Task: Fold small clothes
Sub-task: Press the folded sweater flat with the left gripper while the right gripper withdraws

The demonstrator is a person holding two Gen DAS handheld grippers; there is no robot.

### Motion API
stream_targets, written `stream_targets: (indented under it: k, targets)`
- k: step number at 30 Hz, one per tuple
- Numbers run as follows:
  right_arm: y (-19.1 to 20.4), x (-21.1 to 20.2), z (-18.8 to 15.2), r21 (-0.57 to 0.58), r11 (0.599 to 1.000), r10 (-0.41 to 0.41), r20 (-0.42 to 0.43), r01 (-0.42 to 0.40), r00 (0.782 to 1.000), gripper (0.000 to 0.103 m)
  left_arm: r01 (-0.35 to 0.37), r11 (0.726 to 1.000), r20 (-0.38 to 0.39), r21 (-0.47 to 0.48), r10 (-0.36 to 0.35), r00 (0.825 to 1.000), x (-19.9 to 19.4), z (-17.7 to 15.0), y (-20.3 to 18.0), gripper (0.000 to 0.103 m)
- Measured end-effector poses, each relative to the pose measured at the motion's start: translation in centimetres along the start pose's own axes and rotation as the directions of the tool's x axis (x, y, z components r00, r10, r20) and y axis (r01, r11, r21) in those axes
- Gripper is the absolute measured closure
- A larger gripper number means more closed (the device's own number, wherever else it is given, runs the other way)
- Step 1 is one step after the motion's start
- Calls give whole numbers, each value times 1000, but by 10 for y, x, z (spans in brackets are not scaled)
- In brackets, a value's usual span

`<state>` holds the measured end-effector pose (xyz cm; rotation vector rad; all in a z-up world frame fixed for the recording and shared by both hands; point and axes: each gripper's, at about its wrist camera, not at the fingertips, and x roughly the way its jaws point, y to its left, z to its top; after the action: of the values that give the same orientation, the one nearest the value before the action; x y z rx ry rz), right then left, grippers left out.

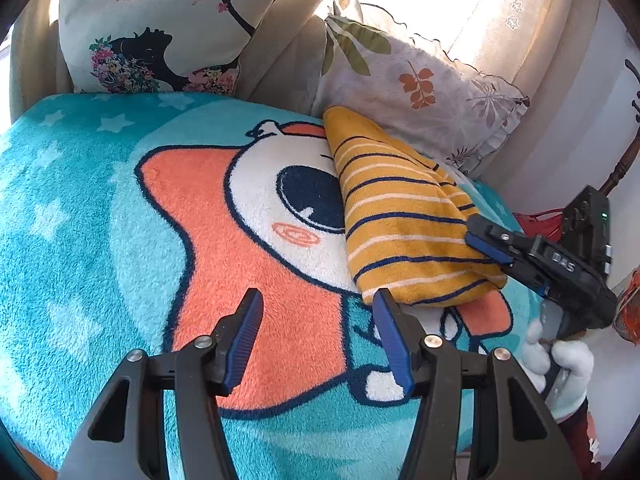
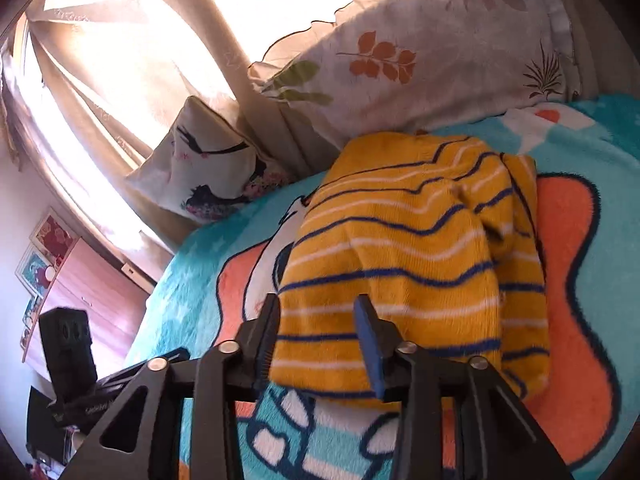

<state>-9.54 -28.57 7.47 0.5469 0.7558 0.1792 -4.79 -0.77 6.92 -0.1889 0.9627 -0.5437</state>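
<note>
A small yellow garment with navy and white stripes (image 1: 404, 216) lies folded on a teal cartoon blanket (image 1: 80, 220). My left gripper (image 1: 318, 300) is open and empty, just left of the garment's near corner. My right gripper (image 2: 318, 312) is open, its jaws straddling the near edge of the garment (image 2: 400, 240), not clamped. It also shows in the left wrist view (image 1: 492, 240) at the garment's right side, held by a white-gloved hand (image 1: 560, 364).
A butterfly-print pillow (image 1: 152, 24) and a leaf-print pillow (image 1: 420, 80) lean against beige curtains (image 2: 120, 60) behind the blanket. A wooden cabinet (image 2: 92, 288) stands beyond the bed's left side.
</note>
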Motion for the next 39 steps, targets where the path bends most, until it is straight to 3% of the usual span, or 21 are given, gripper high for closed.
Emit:
stream_targets:
  k: [2,3,5,9,16,17,19,21,22,23,26,30,34,39]
  targets:
    - [-17,21,-2,34,993,-113,-58,115,992,51,-17,1000,11,5,17,1000,-4,-1,0,45]
    - [-27,29,-8,50,992,-111,-107,117,988,51,-30,999,21,10,30,999,-6,-2,1,42]
    - [-27,20,-24,4,995,-94,-66,95,993,52,-74,997,46,27,73,996,-8,-2,1,38]
    - [-13,0,-43,-25,992,-125,-92,123,988,52,-178,982,80,71,172,982,0,-1,-5,36]
    - [3,-45,-52,-68,981,-181,51,184,982,51,-242,959,96,149,230,969,8,-7,-20,36]
    - [8,-52,-48,-81,977,-192,88,199,977,48,-246,958,97,150,233,967,8,-7,-21,36]
    - [17,-68,-44,-104,959,-241,185,263,953,34,-232,962,91,144,221,971,7,-6,-20,36]
    - [19,-83,-41,-100,935,-296,305,339,905,2,-194,972,74,134,185,980,9,-2,-20,31]
    - [15,-87,-38,-86,932,-304,348,353,887,0,-157,980,62,125,150,987,11,3,-19,30]
    - [7,-91,-30,-69,935,-303,355,348,885,0,-110,988,50,113,105,993,14,8,-19,28]
    - [-33,-74,4,14,961,-274,198,277,941,0,10,997,-4,79,-10,1000,36,32,-16,27]
    - [-104,-50,38,227,963,-172,118,142,978,0,82,995,-78,54,-78,994,85,63,-16,27]
    - [-144,-17,59,344,938,-70,66,43,995,0,177,984,-178,-12,-176,968,137,86,-22,27]
    - [-154,28,72,351,936,-39,13,32,999,3,284,951,-233,-122,-306,923,183,95,-27,21]
